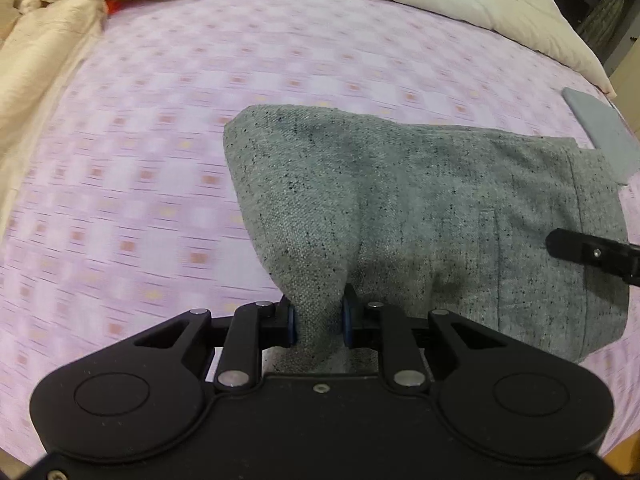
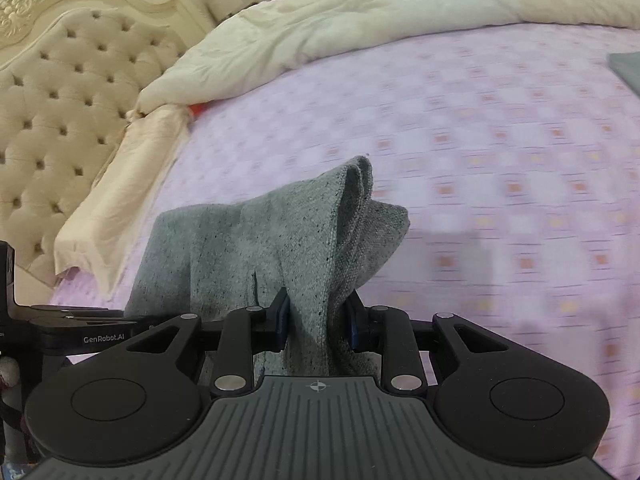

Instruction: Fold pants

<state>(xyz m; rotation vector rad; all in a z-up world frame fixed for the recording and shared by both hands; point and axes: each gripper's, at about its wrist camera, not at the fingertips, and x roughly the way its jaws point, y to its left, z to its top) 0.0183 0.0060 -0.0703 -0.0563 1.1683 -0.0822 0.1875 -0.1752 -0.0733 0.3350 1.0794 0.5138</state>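
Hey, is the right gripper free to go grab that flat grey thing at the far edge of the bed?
Probably not yet: the right gripper is shut on the grey pants, though only bare sheet lies before the flat grey thing.

Speckled grey pants (image 1: 420,208) on a pink checked sheet (image 1: 140,140), beside a cream duvet (image 2: 320,20).

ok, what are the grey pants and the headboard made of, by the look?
Grey pants: looks like a coarse woven fabric, wool-like or tweed-like, matte; a visible weave with dark flecks. The exact fibre can't be told.

Headboard: cream button-tufted padding, smooth with a slight sheen, so probably leather or faux leather. The frame above it is carved and cream-painted; wood or moulded, unclear.
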